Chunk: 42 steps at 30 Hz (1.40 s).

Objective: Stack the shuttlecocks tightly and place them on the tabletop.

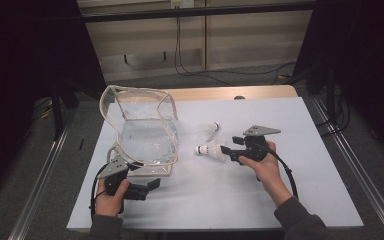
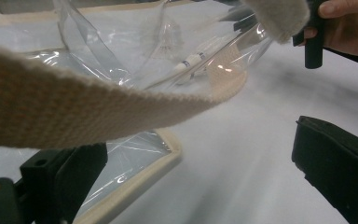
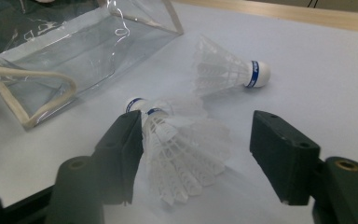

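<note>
A clear plastic bag [image 1: 145, 130] with cream webbing trim stands open on the left of the white table sheet [image 1: 220, 200]. One white shuttlecock [image 1: 209, 148] lies on its side to the right of the bag, a second shuttlecock [image 1: 209, 130] just behind it. My right gripper [image 1: 227, 154] is low over the sheet, its jaws open around the nearer shuttlecock [image 3: 186, 149]; the left jaw touches the feathers, the right jaw stands apart. The second shuttlecock [image 3: 223, 70] lies beyond. My left gripper [image 1: 145, 175] is at the bag's front corner, jaws open [image 2: 198, 149], with the bag's strap [image 2: 74, 107] crossing close above.
The bag [image 3: 84, 51] lies left of the right gripper. Bare white sheet stretches in front of and to the right of both hands. A wooden table edge [image 1: 230, 92] runs behind the sheet, and metal rails [image 1: 345, 165] flank the table.
</note>
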Each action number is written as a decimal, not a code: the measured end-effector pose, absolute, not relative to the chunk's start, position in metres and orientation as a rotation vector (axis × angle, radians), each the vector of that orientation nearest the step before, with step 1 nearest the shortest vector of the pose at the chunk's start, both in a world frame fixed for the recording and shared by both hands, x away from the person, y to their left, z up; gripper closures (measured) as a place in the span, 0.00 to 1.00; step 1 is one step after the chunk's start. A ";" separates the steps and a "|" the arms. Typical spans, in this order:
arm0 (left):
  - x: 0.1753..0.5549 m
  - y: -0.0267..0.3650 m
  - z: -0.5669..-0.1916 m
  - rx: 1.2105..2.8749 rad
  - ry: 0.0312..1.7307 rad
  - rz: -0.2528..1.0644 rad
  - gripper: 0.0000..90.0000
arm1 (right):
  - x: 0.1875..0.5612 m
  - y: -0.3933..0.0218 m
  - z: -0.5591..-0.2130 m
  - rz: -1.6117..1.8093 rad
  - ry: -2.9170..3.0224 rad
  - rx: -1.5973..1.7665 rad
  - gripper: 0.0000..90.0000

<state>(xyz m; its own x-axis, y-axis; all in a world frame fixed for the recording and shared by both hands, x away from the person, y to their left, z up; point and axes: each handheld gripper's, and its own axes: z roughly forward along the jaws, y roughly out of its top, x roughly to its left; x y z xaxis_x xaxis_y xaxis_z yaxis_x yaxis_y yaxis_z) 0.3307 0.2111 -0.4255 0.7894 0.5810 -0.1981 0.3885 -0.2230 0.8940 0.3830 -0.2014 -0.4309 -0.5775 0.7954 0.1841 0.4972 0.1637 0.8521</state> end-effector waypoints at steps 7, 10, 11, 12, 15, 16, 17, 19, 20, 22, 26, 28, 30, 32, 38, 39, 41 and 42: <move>0.330 0.213 -0.426 1.849 0.740 0.206 0.04 | 0.388 -0.201 -0.418 1.350 2.114 1.226 0.30; 0.330 0.212 -0.426 1.848 0.744 0.207 0.04 | 0.392 -0.202 -0.414 1.347 2.103 1.238 0.28; 0.330 0.212 -0.426 1.850 0.743 0.205 0.04 | 0.393 -0.202 -0.414 1.344 2.101 1.240 0.28; 0.330 0.212 -0.426 1.849 0.742 0.205 0.04 | 0.394 -0.201 -0.413 1.334 2.104 1.237 0.27; 0.330 0.212 -0.426 1.845 0.743 0.204 0.04 | 0.397 -0.200 -0.411 1.322 2.097 1.246 0.23; 0.330 0.212 -0.426 1.845 0.742 0.203 0.04 | 0.398 -0.200 -0.410 1.322 2.091 1.252 0.23; 0.330 0.212 -0.426 1.844 0.744 0.204 0.04 | 0.399 -0.200 -0.410 1.320 2.088 1.255 0.22; 0.331 0.212 -0.426 1.844 0.742 0.202 0.04 | 0.402 -0.199 -0.410 1.310 2.091 1.262 0.20; 0.331 0.211 -0.426 1.841 0.741 0.203 0.04 | 0.404 -0.199 -0.410 1.309 2.089 1.267 0.20; 0.331 0.211 -0.426 1.841 0.742 0.202 0.04 | 0.406 -0.198 -0.410 1.305 2.083 1.279 0.19; 0.331 0.212 -0.426 1.842 0.741 0.200 0.04 | 0.412 -0.196 -0.409 1.290 2.081 1.290 0.17; 0.331 0.211 -0.426 1.839 0.739 0.199 0.04 | 0.414 -0.194 -0.408 1.292 2.081 1.292 0.16; 0.331 0.211 -0.426 1.844 0.739 0.199 0.04 | 0.416 -0.191 -0.408 1.282 2.085 1.286 0.15; 0.331 0.211 -0.427 1.843 0.739 0.200 0.04 | 0.419 -0.189 -0.408 1.291 2.089 1.285 0.15; 0.332 0.211 -0.427 1.843 0.739 0.200 0.04 | 0.424 -0.181 -0.406 1.284 2.095 1.290 0.14; 0.332 0.211 -0.427 1.845 0.736 0.199 0.04 | 0.424 -0.181 -0.406 1.279 2.099 1.285 0.14; 0.332 0.211 -0.427 1.843 0.738 0.199 0.04 | 0.425 -0.179 -0.405 1.272 2.107 1.280 0.14; 0.332 0.211 -0.427 1.844 0.738 0.199 0.04 | 0.426 -0.178 -0.405 1.271 2.105 1.282 0.14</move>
<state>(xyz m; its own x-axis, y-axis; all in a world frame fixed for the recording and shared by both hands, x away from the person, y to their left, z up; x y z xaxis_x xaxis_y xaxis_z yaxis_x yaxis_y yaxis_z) 0.3316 0.2111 -0.4268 0.7927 0.5734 -0.2067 0.3917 -0.2194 0.8935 0.4260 -0.1780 -0.4054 -0.5200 0.8432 0.1360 0.5131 0.1812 0.8390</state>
